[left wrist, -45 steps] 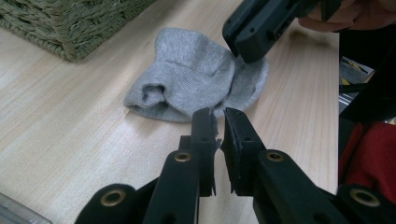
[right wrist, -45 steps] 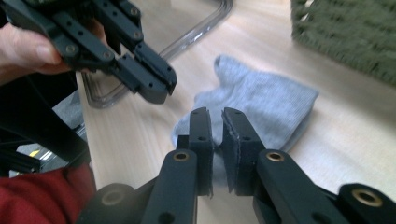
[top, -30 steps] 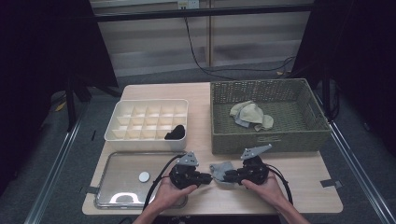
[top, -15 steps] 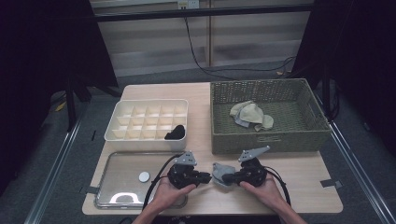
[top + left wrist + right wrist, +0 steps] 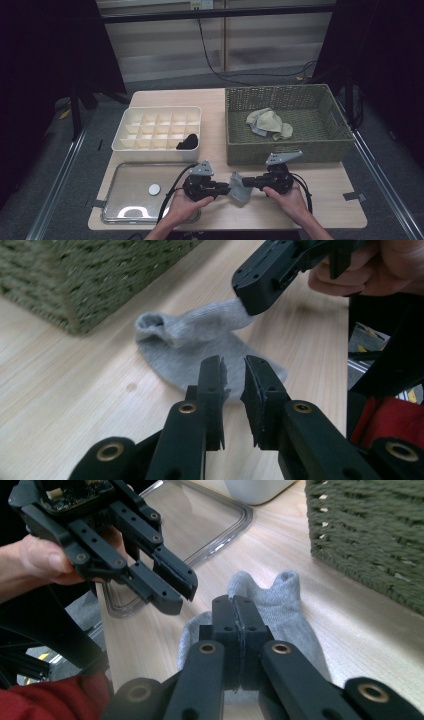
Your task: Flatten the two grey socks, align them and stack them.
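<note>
on the counter (image 5: pixel 320 200), just before the basket (image 5: pixel 287 145), lies the grey sock (image 5: pixel 239 187). right gripper (image 5: pixel 234 605) pinches its edge, jaws pressed together. left gripper (image 5: pixel 233 371), jaws just opening, stands narrowly spread above the sock, gripping nothing.

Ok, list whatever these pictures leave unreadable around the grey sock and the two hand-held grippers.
- Grey sock: in the right gripper view, the right hand-held gripper covers its near part; how much cloth sits between the shut jaws is hidden.
- Dark item in the white divided box: too small in the high view to identify.
- Left hand-held gripper: in the left gripper view, its jaws hide the sock's near edge.
</note>
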